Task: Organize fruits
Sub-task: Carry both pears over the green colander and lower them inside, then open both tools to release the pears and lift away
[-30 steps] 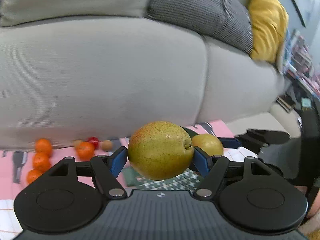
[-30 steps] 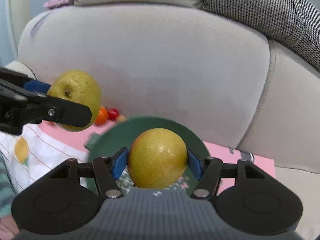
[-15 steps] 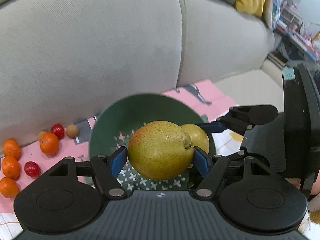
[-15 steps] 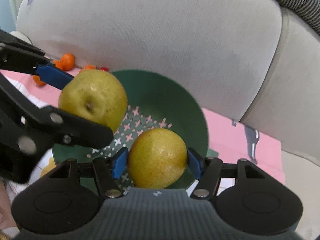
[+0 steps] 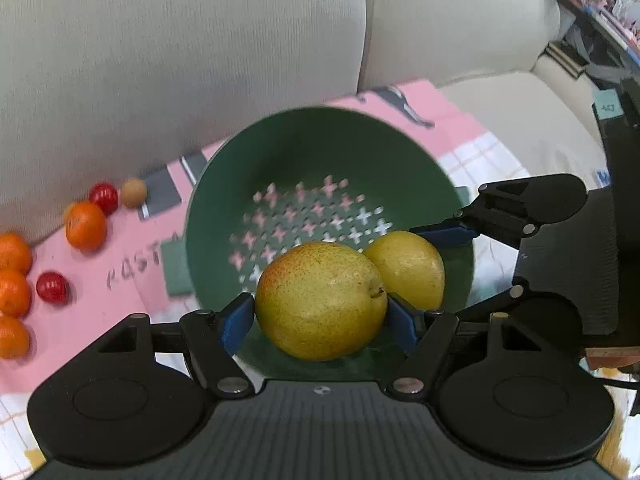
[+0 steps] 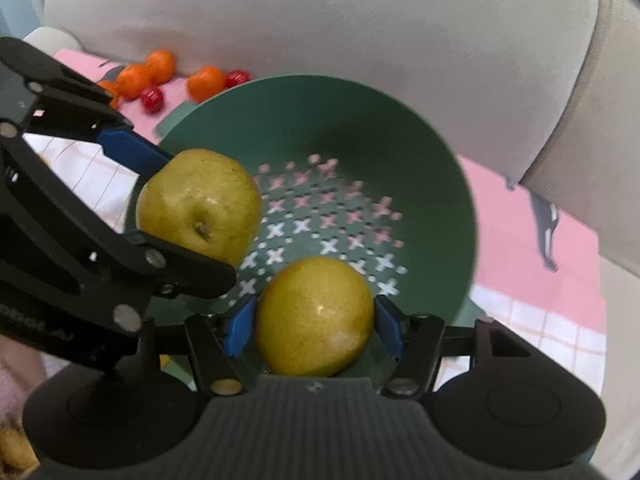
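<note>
My left gripper (image 5: 320, 314) is shut on a yellow-green pear (image 5: 322, 300) with a reddish blush, held over the near rim of a green perforated bowl (image 5: 320, 148). My right gripper (image 6: 314, 326) is shut on a second yellow pear (image 6: 314, 316), also over the bowl (image 6: 400, 128). In the left wrist view the right gripper's pear (image 5: 406, 268) sits just right of mine. In the right wrist view the left gripper's pear (image 6: 200, 204) hangs at the bowl's left side. The bowl holds no loose fruit.
The bowl stands on a pink cloth (image 5: 120, 288) against a beige sofa (image 5: 180, 40). Several tangerines (image 5: 85, 226), red round fruits (image 5: 52, 287) and a small brown fruit (image 5: 134, 192) lie left of the bowl. Shelves with clutter (image 5: 592, 0) are at far right.
Both grippers have tilted down and moved over the green bowl, each still holding its pear. The bowl now fills the middle of both views.
</note>
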`<state>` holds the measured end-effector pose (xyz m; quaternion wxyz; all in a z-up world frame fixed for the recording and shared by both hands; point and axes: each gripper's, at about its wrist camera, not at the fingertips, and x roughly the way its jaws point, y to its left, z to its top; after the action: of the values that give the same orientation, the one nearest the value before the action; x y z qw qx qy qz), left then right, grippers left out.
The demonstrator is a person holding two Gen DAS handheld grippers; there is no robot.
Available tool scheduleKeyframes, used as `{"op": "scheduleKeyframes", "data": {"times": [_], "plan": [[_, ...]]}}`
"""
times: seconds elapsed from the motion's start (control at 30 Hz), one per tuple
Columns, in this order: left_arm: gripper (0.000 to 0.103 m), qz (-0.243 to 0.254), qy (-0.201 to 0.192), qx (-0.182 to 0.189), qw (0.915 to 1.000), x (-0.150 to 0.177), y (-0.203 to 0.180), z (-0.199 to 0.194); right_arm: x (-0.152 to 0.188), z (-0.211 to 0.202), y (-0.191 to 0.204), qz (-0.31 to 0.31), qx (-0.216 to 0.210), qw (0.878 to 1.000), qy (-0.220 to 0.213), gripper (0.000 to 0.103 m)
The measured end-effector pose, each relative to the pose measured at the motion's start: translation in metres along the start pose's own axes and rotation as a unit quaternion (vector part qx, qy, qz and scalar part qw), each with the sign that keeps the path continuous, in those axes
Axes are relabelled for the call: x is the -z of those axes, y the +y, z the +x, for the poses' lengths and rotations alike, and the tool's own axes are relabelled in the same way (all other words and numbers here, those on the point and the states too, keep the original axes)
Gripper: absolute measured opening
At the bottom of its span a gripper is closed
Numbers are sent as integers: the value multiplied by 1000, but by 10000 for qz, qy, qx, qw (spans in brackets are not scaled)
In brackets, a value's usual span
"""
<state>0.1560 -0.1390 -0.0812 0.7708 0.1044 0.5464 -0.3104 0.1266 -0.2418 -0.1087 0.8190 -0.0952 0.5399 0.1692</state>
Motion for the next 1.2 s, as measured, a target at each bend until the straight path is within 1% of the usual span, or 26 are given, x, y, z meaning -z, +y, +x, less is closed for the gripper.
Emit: {"op": "scheduleKeyframes", "data": {"times": [0.17, 0.3, 0.57, 0.77, 0.93, 1.0, 1.03, 1.07, 1.2], "plan": [[82, -7, 315, 18, 9995, 14, -2, 2, 9, 4, 18, -47, -264, 9995, 189, 61], [82, -36, 491, 39, 9988, 18, -2, 6, 10, 12, 24, -85, -238, 9993, 292, 61], [82, -43, 588, -1, 9983, 14, -3, 9, 13, 19, 28, -328, -187, 9986, 377, 61], [82, -285, 730, 167, 9968, 13, 2, 20, 18, 18, 30, -421, -176, 9982, 390, 60], [82, -212, 773, 29, 9968, 11, -2, 25, 18, 16, 31, -464, -132, 9981, 370, 62], [82, -206, 764, 56, 9968, 11, -2, 25, 19, 12, 31, -495, -58, 9982, 343, 67], [82, -203, 759, 63, 9969, 11, -2, 24, 19, 11, 31, -513, 7, 9981, 326, 76], [82, -202, 761, 63, 9969, 11, -2, 24, 19, 9, 31, -525, 71, 9981, 300, 79], [83, -136, 789, -11, 9968, 12, -5, 23, 20, 3, 26, -500, 117, 9983, 292, 80]]}}
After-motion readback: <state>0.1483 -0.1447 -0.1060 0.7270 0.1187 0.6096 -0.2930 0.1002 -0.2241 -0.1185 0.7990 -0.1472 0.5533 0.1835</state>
